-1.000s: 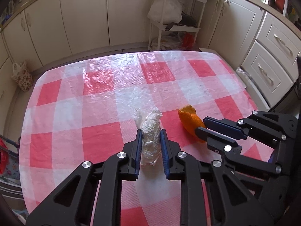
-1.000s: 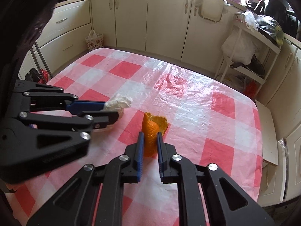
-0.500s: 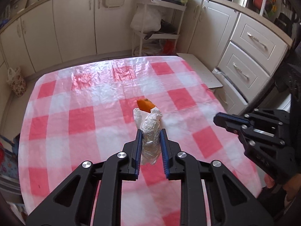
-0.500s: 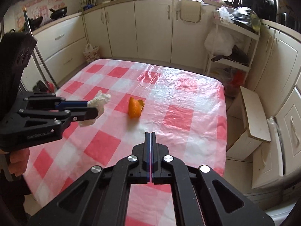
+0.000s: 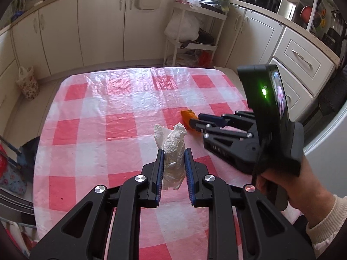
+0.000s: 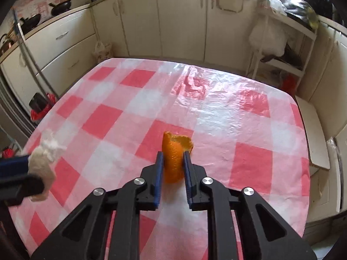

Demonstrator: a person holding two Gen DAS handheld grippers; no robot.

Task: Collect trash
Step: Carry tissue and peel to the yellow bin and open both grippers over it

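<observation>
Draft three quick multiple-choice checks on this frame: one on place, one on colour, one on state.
1. Where is the orange peel?
A. Between the right gripper jaws
B. On the floor
C. On the shelf rack

2. What colours are the tablecloth checks?
A. Blue and white
B. Red and white
C. Green and yellow

3. What state is the crumpled tissue in?
A. Lying loose on the cloth
B. Clamped in the left gripper jaws
C. Tucked in a bag

Key:
1. A, the right wrist view shows the peel between the jaws, which are opening.
2. B, both views show red and white squares.
3. B, both blue pads press its sides.
</observation>
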